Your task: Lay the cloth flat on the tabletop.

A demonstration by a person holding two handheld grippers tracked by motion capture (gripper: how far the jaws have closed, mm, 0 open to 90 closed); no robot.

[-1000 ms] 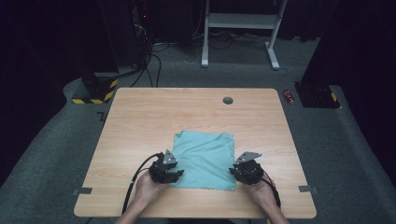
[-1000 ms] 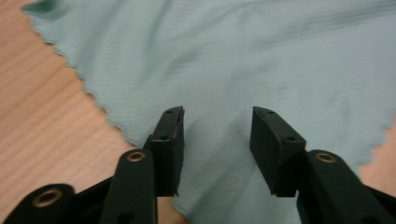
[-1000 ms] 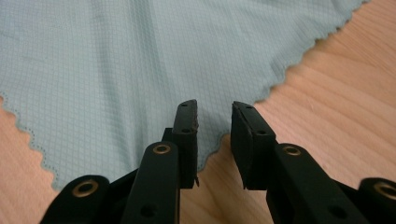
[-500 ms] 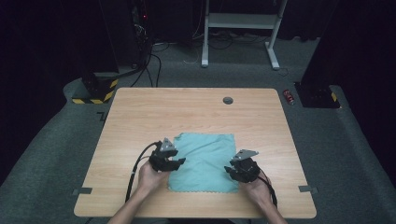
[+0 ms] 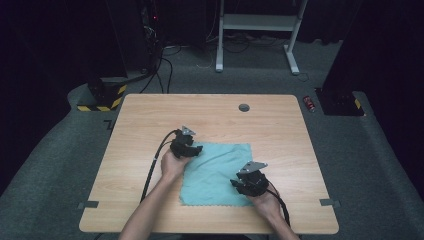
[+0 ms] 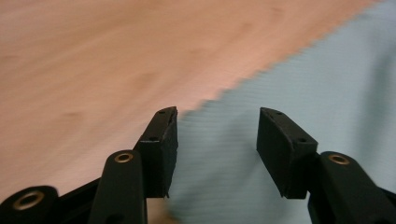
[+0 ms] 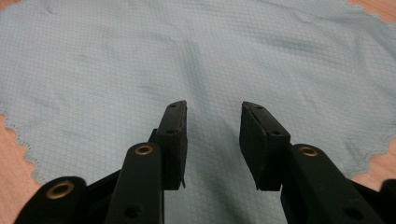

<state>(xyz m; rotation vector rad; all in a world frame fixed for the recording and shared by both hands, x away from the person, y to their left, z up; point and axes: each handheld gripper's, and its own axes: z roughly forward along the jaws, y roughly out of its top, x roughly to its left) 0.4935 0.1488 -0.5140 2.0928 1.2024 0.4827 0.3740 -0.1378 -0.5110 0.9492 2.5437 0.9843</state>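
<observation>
Teal cloth (image 5: 217, 175) lying flat on the near half of the wooden table (image 5: 150, 115), spread roughly square, its zigzag-cut edges showing against the wood in both gripper views. Left gripper (image 5: 195, 150) at the cloth's far left corner, held in the left hand (image 5: 172, 165), a black cable trailing back along the forearm toward the table's near edge. In the left gripper view, left gripper (image 6: 217, 133) hanging low above that corner, jaws apart and just been opening, nothing pinched between them, cloth (image 6: 299, 93) under the gap and bare wood to the side; picture somewhat blurred. Right gripper (image 5: 237, 184) over the cloth's near right part, held in the right hand (image 5: 267, 205), grey three-cornered plate on top. In the right gripper view, right gripper (image 7: 214, 126) pointing across the cloth (image 7: 187, 56), jaws likewise apart and just been opening, the gap empty, fine grid weave and a few soft creases plain beneath. Small round dark grommet (image 5: 244, 107) set in the table near its far edge, well apart from the cloth. Beyond the table, grey carpet and a small red thing (image 5: 309, 103) on the floor by the far right corner.
</observation>
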